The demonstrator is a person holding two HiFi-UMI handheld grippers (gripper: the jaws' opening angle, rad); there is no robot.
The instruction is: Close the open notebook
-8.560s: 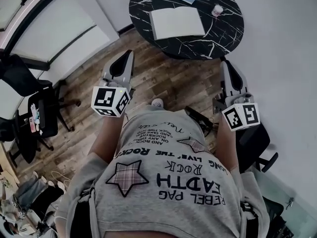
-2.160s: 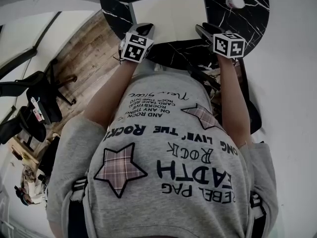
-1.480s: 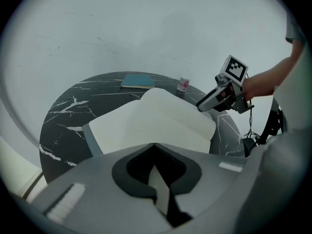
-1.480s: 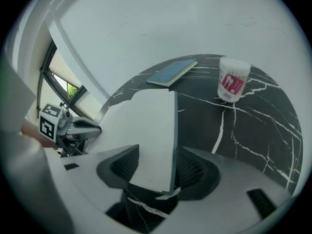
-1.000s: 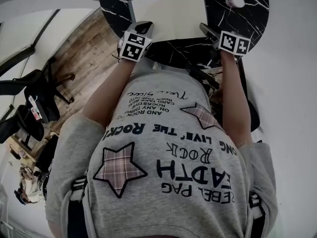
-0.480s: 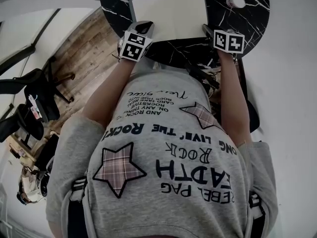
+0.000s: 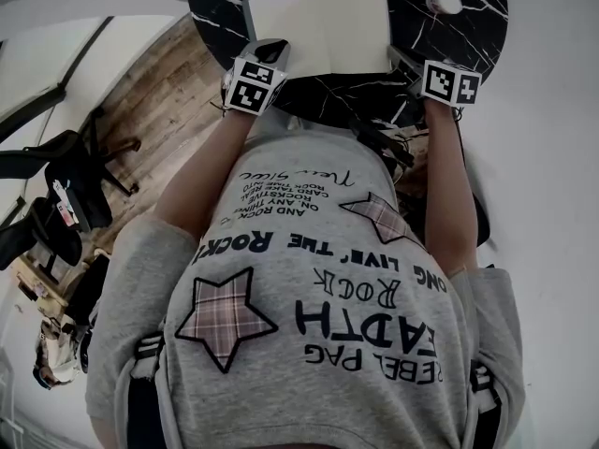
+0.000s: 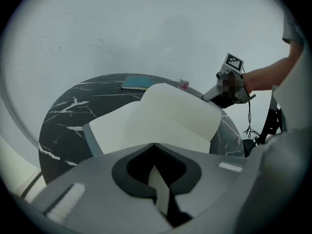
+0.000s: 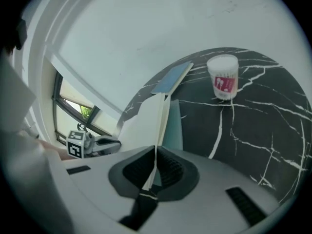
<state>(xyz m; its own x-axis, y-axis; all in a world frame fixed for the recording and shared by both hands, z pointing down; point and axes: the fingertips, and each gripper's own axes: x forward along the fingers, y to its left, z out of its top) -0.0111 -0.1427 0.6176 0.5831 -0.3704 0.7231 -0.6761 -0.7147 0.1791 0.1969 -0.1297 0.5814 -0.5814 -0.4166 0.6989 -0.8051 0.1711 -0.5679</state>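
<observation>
An open notebook (image 7: 318,21) with blank cream pages lies on the round black marble table (image 7: 468,40). My right gripper (image 7: 399,56) is at its near right corner. Its jaws have just been closing and now stand shut on the right leaf (image 9: 158,116), which rises on edge above the grey cover (image 9: 174,126). In the left gripper view that leaf (image 8: 183,111) curves up off the table. My left gripper (image 7: 270,50) sits at the near left corner, jaws closed with a pale strip of paper between them (image 8: 154,145). The left page (image 8: 122,128) lies flat.
A thin blue booklet (image 9: 171,78) lies at the table's far side. A small round tub of cotton swabs (image 9: 223,77) stands at the right, also visible in the head view as a tub (image 7: 444,3). Office chairs (image 7: 65,195) stand on the wooden floor at the left.
The right gripper has closed on the notebook's right leaf and shifted slightly right, and the leaf's edge has come up off the table. The left gripper has stayed put.
</observation>
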